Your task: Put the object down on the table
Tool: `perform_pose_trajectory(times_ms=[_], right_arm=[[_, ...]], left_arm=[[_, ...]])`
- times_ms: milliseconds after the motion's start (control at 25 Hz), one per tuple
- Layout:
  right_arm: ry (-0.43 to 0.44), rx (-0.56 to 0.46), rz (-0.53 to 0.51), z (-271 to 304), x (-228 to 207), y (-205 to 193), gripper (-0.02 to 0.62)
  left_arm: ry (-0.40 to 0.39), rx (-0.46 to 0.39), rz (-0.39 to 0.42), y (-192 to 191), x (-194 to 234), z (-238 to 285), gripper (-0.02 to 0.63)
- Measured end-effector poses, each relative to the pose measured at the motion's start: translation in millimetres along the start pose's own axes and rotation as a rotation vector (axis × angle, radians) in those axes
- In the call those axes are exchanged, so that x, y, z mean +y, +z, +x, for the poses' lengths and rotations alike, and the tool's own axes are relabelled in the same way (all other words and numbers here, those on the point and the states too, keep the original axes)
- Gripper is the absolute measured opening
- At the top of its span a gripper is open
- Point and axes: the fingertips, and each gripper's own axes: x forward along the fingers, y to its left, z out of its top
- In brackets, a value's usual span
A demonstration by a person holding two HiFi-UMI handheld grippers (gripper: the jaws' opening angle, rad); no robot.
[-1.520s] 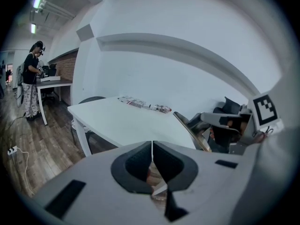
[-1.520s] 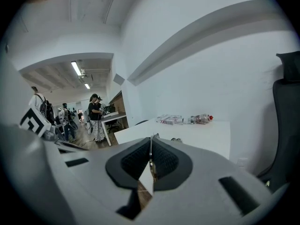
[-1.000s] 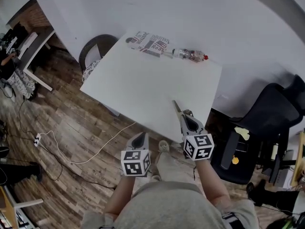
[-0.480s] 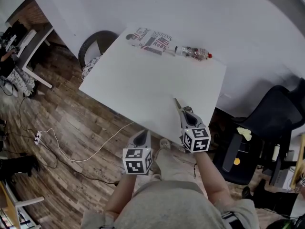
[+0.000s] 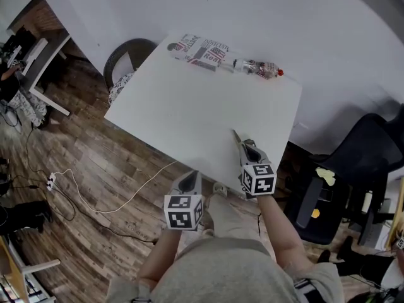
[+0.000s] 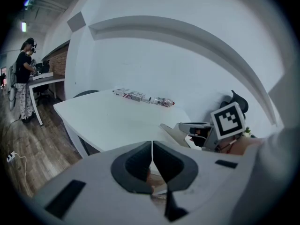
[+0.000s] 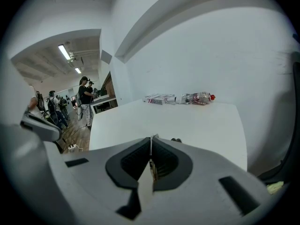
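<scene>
Low in the frame's centre, the right tool (image 5: 245,150) grips a thin flat strip (image 5: 235,139) poking over the white surface's (image 5: 189,106) near edge, while the left tool (image 5: 190,179) beside it is clenched, empty.

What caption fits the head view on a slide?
Right gripper holds a thin strip over the table; left gripper is shut, empty.

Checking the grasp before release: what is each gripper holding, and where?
Right gripper pinches a thin flat strip by its near end; left gripper is shut on nothing.
</scene>
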Motion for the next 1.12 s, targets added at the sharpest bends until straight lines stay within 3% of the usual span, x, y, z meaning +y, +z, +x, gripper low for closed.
perform_pose_trajectory(times_ms=[1120], right_arm=[[-0.076,0.054,-0.042,11,-39,-11,0.072]], left_arm=[[-0.004,-0.002,0.008,-1,-9,-5,0.011]])
